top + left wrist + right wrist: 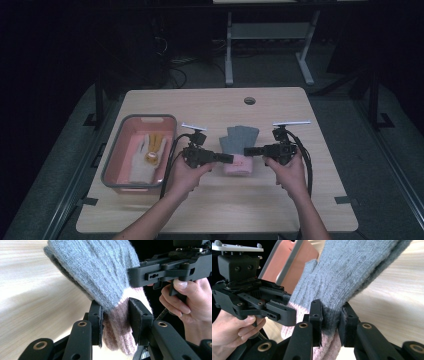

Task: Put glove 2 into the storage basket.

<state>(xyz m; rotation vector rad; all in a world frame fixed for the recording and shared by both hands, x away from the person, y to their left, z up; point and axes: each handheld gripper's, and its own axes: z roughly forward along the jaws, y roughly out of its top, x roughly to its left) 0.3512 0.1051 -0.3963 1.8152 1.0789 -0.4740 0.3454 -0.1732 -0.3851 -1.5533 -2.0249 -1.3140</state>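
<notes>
Gripping a grey glove [239, 145] by its pink cuff from both sides near the table's [280, 210] middle, left gripper [227, 158] and right gripper [248, 151] each with jaws clamped on the knit, held clear of the wood in both gripper views. Lying farther left, by the table's left edge, a pink bin [120, 145] holding a white glove [145, 157] with yellow fingers. Sitting near the far edge, a round cable hole [249, 100].

left gripper [115, 320] clamps glove [100, 275] pink cuff | right gripper [170, 271] beside | table [30, 302]
</notes>
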